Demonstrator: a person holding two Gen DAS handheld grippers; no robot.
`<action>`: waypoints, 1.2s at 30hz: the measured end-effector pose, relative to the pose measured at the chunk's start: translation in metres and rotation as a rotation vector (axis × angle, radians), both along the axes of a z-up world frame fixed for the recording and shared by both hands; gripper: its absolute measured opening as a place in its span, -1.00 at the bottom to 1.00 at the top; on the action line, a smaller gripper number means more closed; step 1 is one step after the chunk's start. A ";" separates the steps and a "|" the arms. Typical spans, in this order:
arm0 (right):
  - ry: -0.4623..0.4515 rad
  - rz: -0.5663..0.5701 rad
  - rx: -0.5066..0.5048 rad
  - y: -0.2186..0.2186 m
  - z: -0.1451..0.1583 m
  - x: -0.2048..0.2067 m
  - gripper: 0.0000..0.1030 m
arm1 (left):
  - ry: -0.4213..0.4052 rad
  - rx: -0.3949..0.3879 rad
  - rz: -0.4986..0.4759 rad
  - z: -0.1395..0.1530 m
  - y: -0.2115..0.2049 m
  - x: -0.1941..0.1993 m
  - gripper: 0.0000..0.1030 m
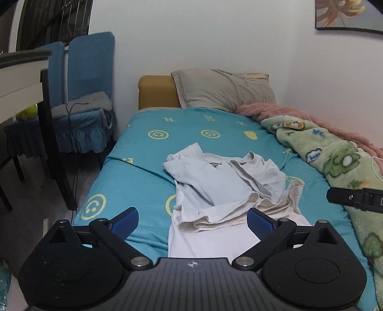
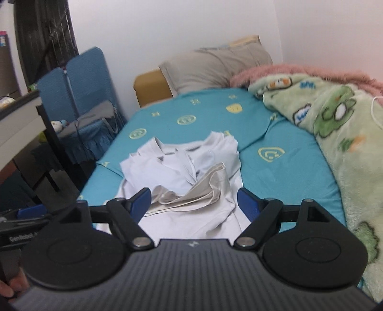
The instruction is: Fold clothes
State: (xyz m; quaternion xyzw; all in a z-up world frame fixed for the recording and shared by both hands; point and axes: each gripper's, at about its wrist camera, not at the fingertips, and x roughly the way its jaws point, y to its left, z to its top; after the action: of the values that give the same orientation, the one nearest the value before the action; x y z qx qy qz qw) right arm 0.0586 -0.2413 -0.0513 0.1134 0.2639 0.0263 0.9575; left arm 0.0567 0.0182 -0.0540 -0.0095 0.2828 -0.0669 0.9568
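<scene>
Two views. Left wrist: the left gripper (image 1: 192, 221) stands spread wide, holding nothing, at lower centre over a rumpled white shirt (image 1: 229, 181) mid-frame on the bed (image 1: 143, 148). Right wrist: the right gripper (image 2: 194, 203) also gapes empty above that shirt. Likely best: pinch single layers at opposite edges, pulling flat before creasing.

near hem of the white shirt (image 1: 215, 241) behind the gripper body, wall picture (image 1: 347, 14) cut off
</scene>
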 end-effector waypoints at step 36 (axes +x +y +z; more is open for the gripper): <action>-0.008 -0.053 0.012 0.003 -0.006 -0.042 0.56 | 0.254 -0.224 -0.040 -0.021 0.006 -0.029 0.94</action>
State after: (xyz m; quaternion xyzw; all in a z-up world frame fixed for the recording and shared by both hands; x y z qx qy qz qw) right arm 0.0163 -0.2387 -0.0571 0.1258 0.2569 0.0027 0.9582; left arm 0.0280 0.0238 -0.0752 -0.1190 0.3921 -0.1152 0.9049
